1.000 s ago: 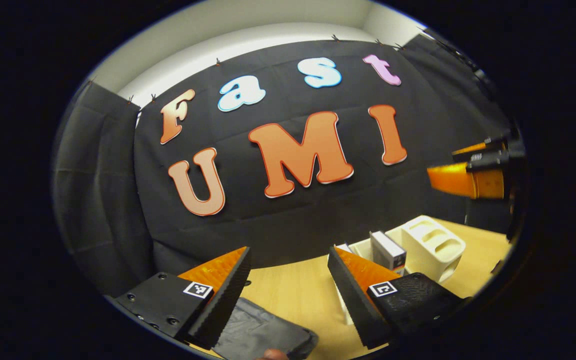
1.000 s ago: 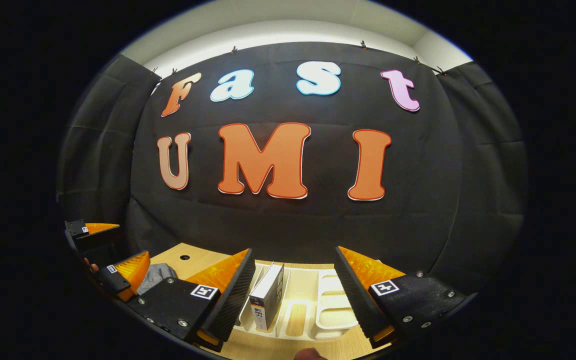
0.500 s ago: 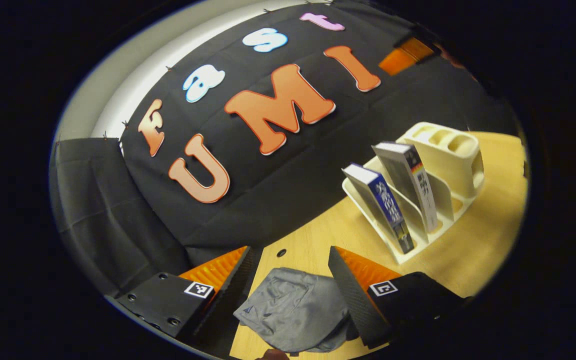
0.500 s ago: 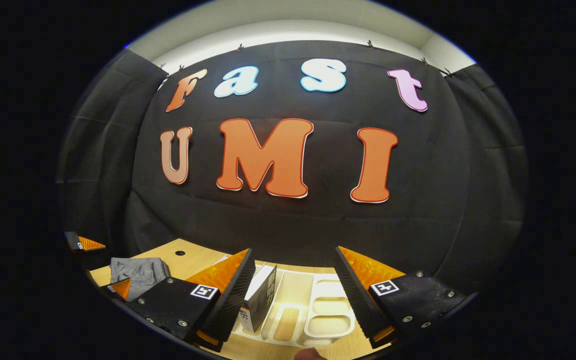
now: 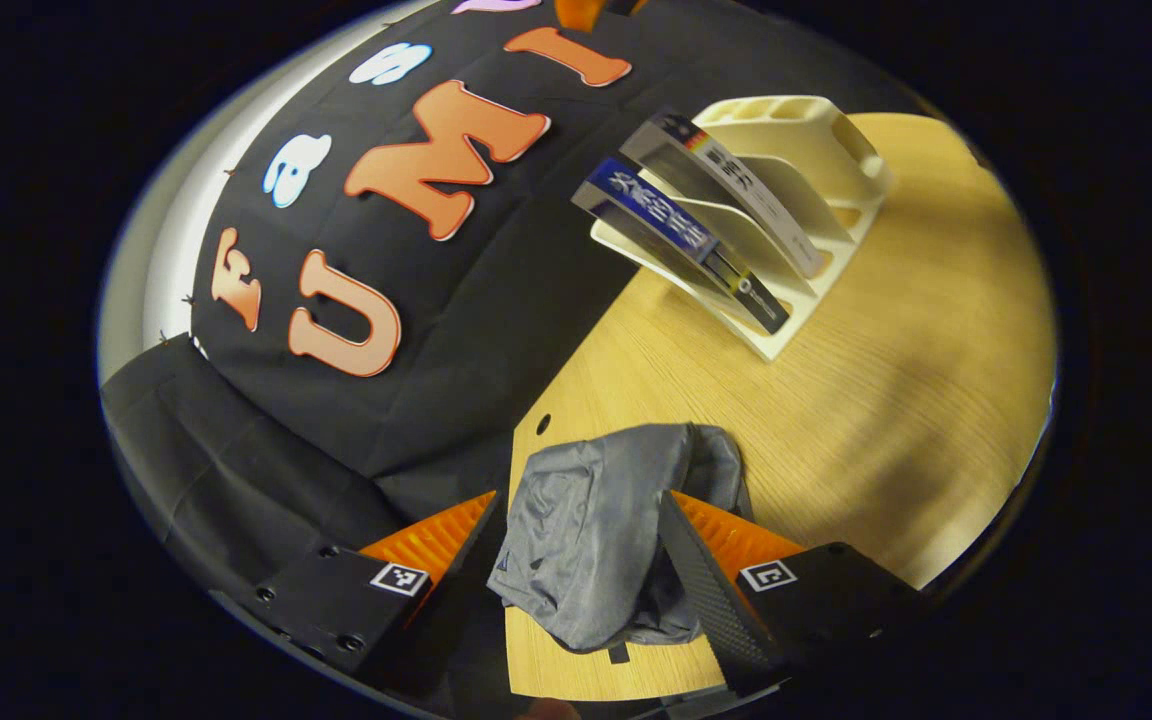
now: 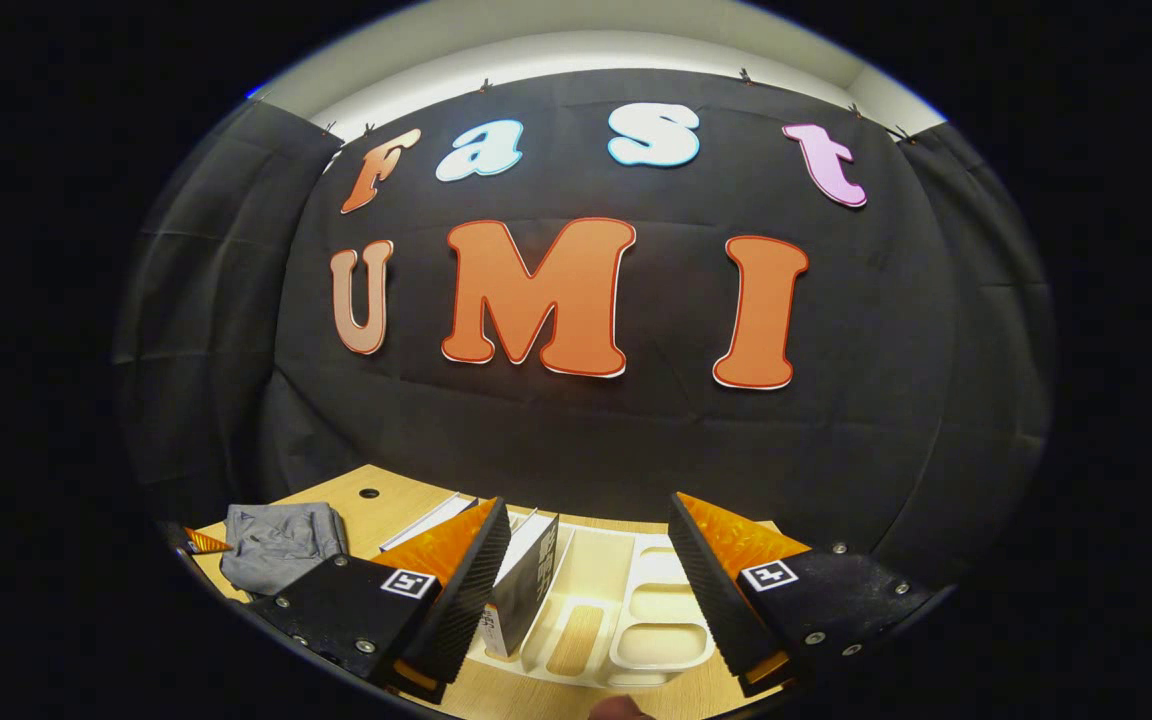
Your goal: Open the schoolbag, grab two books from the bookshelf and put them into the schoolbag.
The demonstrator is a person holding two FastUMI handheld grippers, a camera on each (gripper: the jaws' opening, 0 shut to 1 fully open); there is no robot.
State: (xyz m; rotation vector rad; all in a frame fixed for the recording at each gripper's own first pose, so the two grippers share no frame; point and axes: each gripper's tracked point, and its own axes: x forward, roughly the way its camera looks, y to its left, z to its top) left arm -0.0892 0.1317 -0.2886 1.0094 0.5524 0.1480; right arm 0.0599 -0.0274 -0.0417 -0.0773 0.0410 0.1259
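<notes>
The grey schoolbag (image 5: 596,520) lies crumpled on the wooden table (image 5: 886,380), and I cannot see whether it is open. My left gripper (image 5: 576,545) is open above it, so the bag shows between the two fingers; contact cannot be judged. Beyond it stands the cream bookshelf (image 5: 816,140) holding two leaning books, one with a blue spine (image 5: 681,235) and one with a pale spine (image 5: 741,190). My right gripper (image 6: 586,555) is open just in front of the bookshelf (image 6: 636,625), with a dark book (image 6: 526,590) by its left finger. The schoolbag (image 6: 281,545) sits far left.
A small round hole (image 5: 542,423) marks the table near the black cloth wall. The bookshelf's right part has several cup-like compartments (image 5: 786,110). Bare tabletop stretches to the right of the bag. A tip of the left gripper (image 6: 204,541) peeks in beside the bag.
My left gripper has tipped down and rolled, bringing the schoolbag between its fingers and the bookshelf up the view. The right gripper has barely shifted and stays open.
</notes>
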